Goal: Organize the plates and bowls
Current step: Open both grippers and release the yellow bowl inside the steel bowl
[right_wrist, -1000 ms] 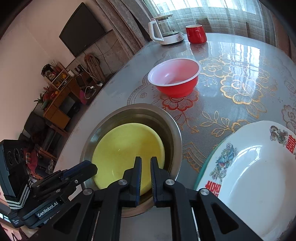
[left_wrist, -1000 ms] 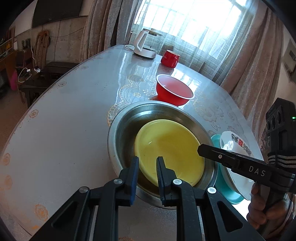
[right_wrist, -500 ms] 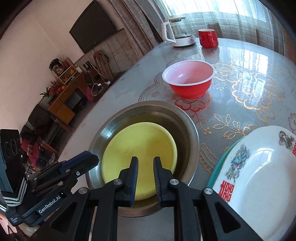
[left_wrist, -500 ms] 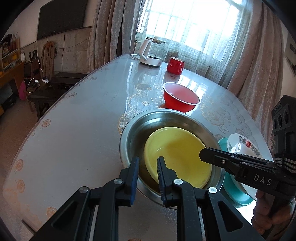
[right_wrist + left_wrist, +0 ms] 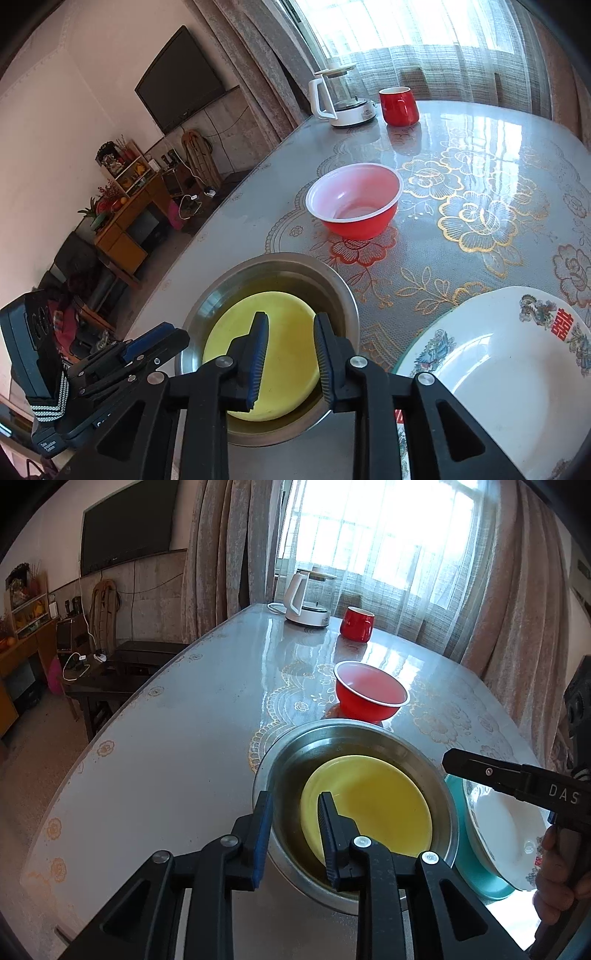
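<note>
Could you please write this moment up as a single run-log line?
left gripper: opening, empty | right gripper: opening, empty | yellow plate: in steel basin | red bowl: on table, apart

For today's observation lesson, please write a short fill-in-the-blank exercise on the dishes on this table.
1. The yellow plate lies inside the ____ basin.
2. The bowl beyond the basin is ____ outside.
3. The white patterned plate rests on a ____ dish.
4. The red mug stands beside the white ____.

Missing words: metal; red; teal; kettle
</note>
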### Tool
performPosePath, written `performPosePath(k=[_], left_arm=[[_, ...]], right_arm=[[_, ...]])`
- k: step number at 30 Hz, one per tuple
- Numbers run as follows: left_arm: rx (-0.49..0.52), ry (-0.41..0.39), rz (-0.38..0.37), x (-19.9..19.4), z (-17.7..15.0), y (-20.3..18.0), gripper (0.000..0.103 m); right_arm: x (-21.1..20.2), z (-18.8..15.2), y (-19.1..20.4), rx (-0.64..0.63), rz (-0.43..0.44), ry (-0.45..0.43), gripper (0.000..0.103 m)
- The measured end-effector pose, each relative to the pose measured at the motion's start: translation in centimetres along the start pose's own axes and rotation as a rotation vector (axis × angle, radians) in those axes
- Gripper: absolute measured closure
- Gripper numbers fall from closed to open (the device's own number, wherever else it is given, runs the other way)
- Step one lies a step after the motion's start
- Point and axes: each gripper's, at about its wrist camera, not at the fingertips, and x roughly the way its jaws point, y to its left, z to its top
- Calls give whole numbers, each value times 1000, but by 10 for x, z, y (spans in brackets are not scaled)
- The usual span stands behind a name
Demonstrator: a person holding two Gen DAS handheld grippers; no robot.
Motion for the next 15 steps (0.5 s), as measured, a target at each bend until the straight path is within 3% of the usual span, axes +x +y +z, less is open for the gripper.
performPosePath(k=[15], left_arm=[[43,-25,21,5,13,-7,67]], right_arm=[[-3,19,-30,65,-81,-23,77]])
